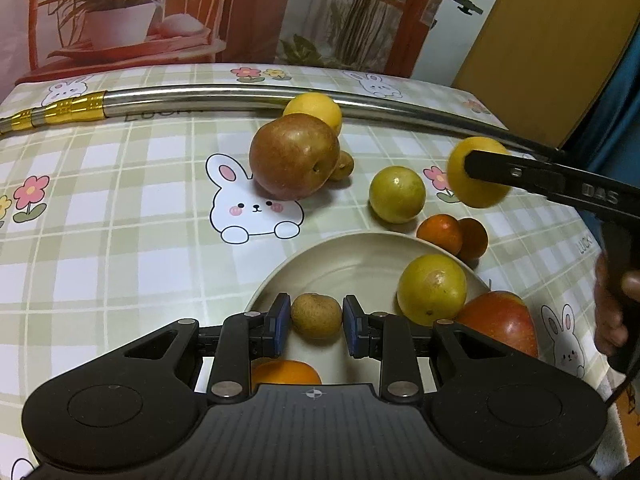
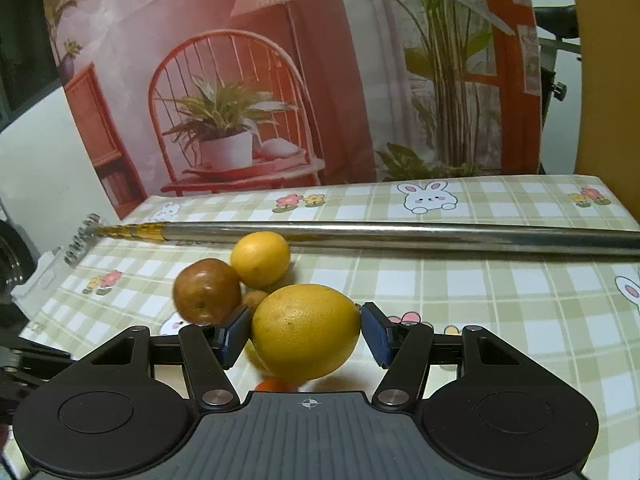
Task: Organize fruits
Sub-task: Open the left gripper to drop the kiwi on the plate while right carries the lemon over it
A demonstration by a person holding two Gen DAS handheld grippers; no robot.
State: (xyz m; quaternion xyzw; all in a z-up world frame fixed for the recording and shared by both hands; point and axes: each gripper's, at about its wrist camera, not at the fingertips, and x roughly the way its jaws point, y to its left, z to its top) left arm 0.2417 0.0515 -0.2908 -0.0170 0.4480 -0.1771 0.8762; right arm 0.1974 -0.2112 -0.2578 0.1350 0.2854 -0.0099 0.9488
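Between the blue pads of the left gripper (image 1: 316,325) sat a small brown fruit (image 1: 316,315), low over the cream plate (image 1: 340,260). The jaws stood almost fully closed and the pads seemed to press on its two sides, so I judged it gripped, though a thin gap on each side was hard to rule out. Whether the fruit already rested on the plate floor I could not tell.

On the plate lay a yellow-green citrus (image 1: 432,290) at the right rim, a red apple (image 1: 502,322) beside it, and an orange (image 1: 286,372) half hidden under the left gripper. So a part of the work looked done.

Much was left on the checked tablecloth (image 1: 120,200): a large brown apple (image 1: 294,156) with a yellow citrus (image 1: 314,110) behind it and a small brown fruit (image 1: 343,165) touching it, a green-yellow citrus (image 1: 397,194) near the plate, and two small oranges (image 1: 452,234) just beside the rim. A metal pole (image 1: 240,96) lay across the far side of the table.

The right gripper (image 2: 306,334) was partly open and closed on a big yellow lemon (image 2: 306,330), pads on both its ends, lifted clear of the cloth. In the left wrist view this lemon hung above the table, to the right of the plate and apart from it. I judged its placing on the plate came next.
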